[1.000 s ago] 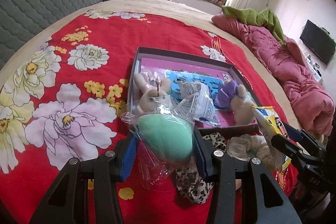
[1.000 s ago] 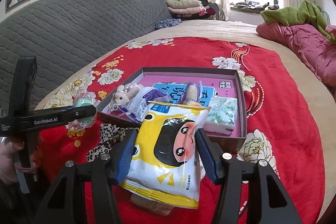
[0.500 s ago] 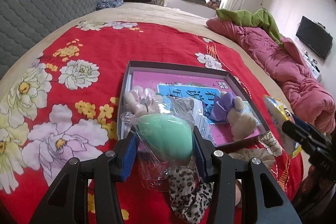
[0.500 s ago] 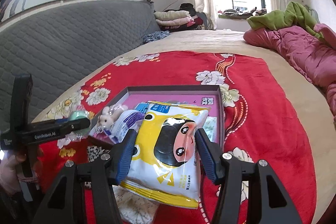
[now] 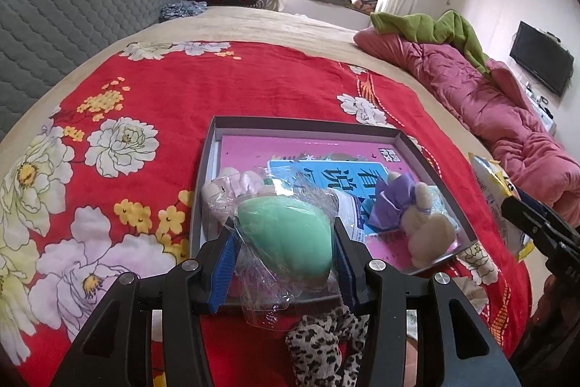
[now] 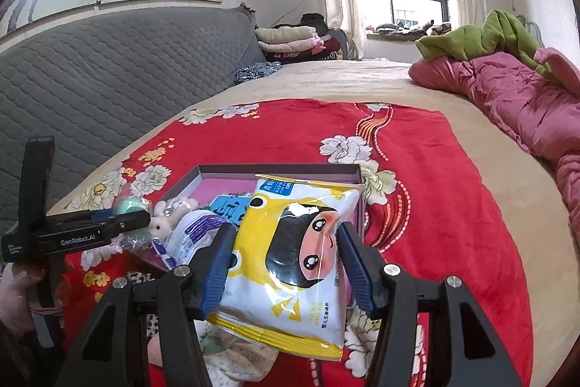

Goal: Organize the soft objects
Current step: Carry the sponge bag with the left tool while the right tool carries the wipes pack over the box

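Right wrist: "GenRobot.AI" left gripper (image 6: 125, 223) jaws clamp green sponge (image 6: 127, 205); right gripper (image 6: 284, 263) jaws clamp yellow packet (image 6: 290, 260).

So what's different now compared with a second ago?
Both claws have carried their loads forward toward the box: the left claw still grips the green sponge, the right claw the yellow packet. Nothing was let go; the box's contents lie unchanged.
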`<state>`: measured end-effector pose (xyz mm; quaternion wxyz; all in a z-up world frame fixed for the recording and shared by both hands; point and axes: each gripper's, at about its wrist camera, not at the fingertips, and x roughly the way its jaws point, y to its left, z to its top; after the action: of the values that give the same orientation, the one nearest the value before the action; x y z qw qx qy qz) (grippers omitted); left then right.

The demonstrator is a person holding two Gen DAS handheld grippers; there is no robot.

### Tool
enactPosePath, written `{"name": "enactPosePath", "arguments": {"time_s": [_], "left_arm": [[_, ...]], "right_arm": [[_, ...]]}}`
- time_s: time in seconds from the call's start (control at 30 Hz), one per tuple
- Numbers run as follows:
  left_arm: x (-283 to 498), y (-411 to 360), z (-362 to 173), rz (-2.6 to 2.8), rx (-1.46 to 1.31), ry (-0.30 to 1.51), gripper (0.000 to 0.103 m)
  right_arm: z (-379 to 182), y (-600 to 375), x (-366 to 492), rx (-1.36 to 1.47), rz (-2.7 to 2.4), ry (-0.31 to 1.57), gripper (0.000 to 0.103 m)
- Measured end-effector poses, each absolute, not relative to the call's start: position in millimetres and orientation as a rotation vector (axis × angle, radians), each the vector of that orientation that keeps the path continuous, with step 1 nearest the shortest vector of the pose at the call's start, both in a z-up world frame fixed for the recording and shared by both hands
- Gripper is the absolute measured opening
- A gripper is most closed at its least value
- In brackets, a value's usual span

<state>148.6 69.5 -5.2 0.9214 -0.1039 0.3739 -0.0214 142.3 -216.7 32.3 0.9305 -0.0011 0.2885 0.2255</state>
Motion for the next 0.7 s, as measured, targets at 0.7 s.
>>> {"name": "enactPosePath", "arguments": {"time_s": [0.7], "left_arm": [[161, 71, -2, -0.037, -0.216, 0.758, 0.05]], "right_arm": [[43, -219, 171, 0.027, 0.455, 0.554, 0.058]]}}
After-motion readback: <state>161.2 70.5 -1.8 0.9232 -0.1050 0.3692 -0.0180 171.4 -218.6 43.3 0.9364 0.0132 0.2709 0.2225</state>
